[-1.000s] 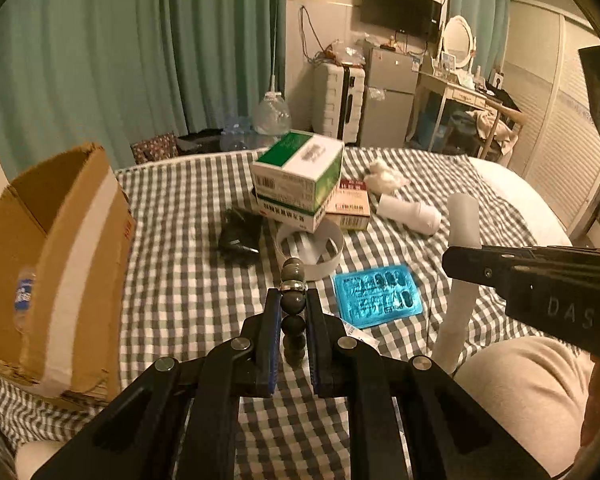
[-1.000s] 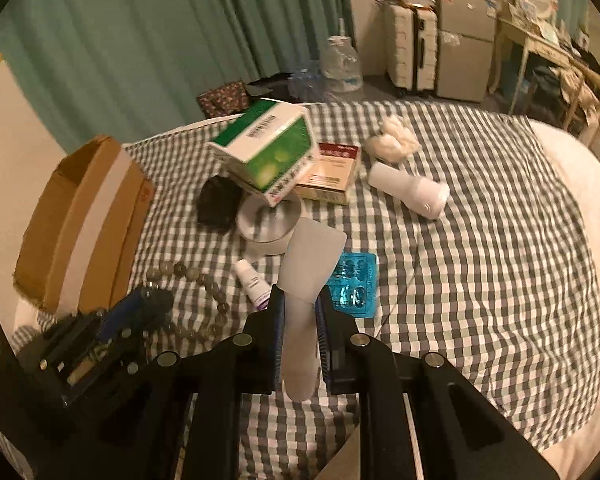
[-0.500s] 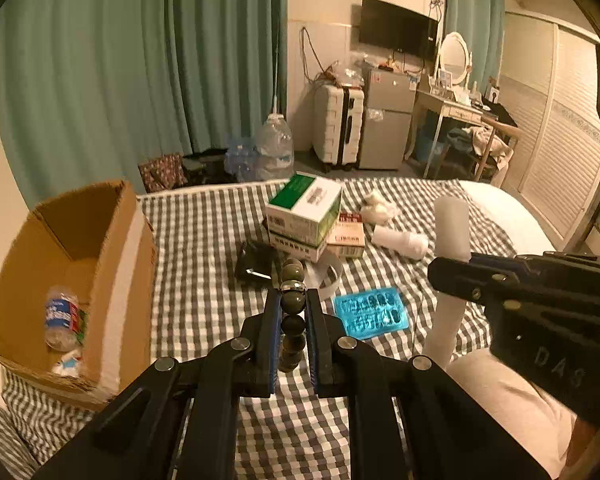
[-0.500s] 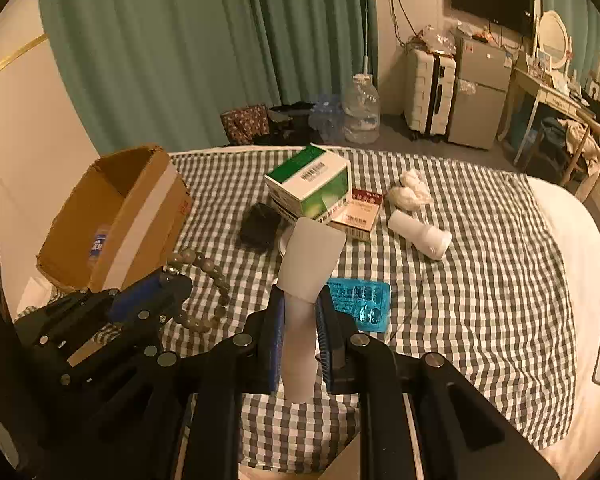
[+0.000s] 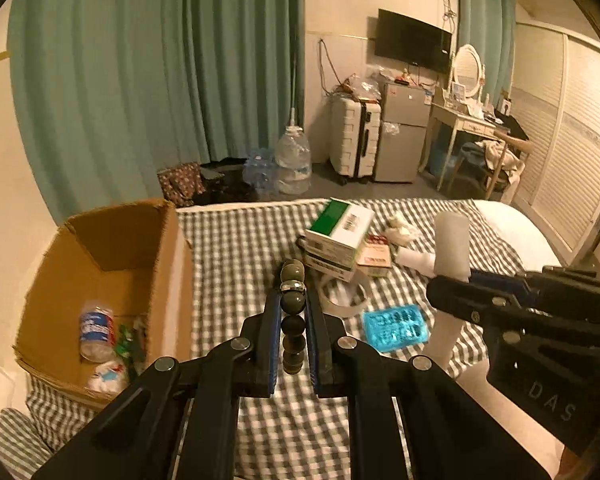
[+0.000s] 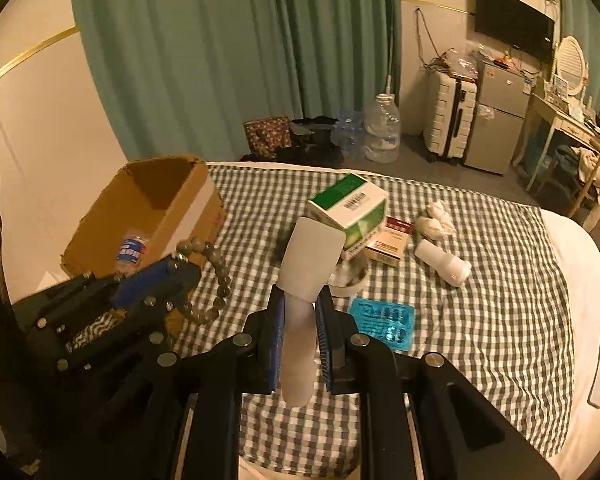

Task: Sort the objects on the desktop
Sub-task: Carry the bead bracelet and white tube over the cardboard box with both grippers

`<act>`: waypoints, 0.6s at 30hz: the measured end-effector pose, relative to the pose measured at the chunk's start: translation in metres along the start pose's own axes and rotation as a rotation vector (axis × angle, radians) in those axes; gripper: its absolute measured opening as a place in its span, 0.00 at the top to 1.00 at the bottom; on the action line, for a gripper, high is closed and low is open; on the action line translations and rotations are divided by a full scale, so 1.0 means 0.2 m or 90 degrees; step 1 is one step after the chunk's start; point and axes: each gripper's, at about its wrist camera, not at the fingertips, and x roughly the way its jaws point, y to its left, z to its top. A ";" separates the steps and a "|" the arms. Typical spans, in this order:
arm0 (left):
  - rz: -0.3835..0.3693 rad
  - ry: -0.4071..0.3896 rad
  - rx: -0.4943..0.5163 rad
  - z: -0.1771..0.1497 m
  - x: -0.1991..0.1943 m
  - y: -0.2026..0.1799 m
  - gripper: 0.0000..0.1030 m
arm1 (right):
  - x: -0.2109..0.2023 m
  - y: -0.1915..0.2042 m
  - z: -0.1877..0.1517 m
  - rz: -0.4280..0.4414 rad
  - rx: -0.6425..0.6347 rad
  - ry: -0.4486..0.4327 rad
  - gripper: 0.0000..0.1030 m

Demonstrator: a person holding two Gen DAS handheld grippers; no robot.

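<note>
Lifting both loads clear of the bed (image 6: 500, 280), I now see the checked cover lower in each view than a second ago, and the box (image 5: 112, 280) has opened up beside it. My left gripper (image 5: 293, 312) is pinching the bead bracelet (image 5: 293, 304), its loop dangling free; my right gripper (image 6: 300, 320) is clamped on the white tube (image 6: 304, 280), cap end up. I judge both are headed for the box, where a small bottle (image 5: 96, 332) already lies. Beyond the box the blister pack (image 6: 382, 322), green carton (image 6: 348, 204) and white bottle (image 6: 444, 264) wait on the bed. The tube hides a round white thing behind it; I can't say what it is.
</note>
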 end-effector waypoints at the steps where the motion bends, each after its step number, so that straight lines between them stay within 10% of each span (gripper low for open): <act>1: 0.004 -0.004 -0.004 0.02 -0.01 0.04 0.89 | 0.00 0.02 0.01 0.004 -0.003 -0.001 0.86; 18: 0.086 -0.019 -0.076 0.09 -0.08 0.62 0.89 | 0.09 0.47 0.21 0.064 -0.086 -0.009 0.86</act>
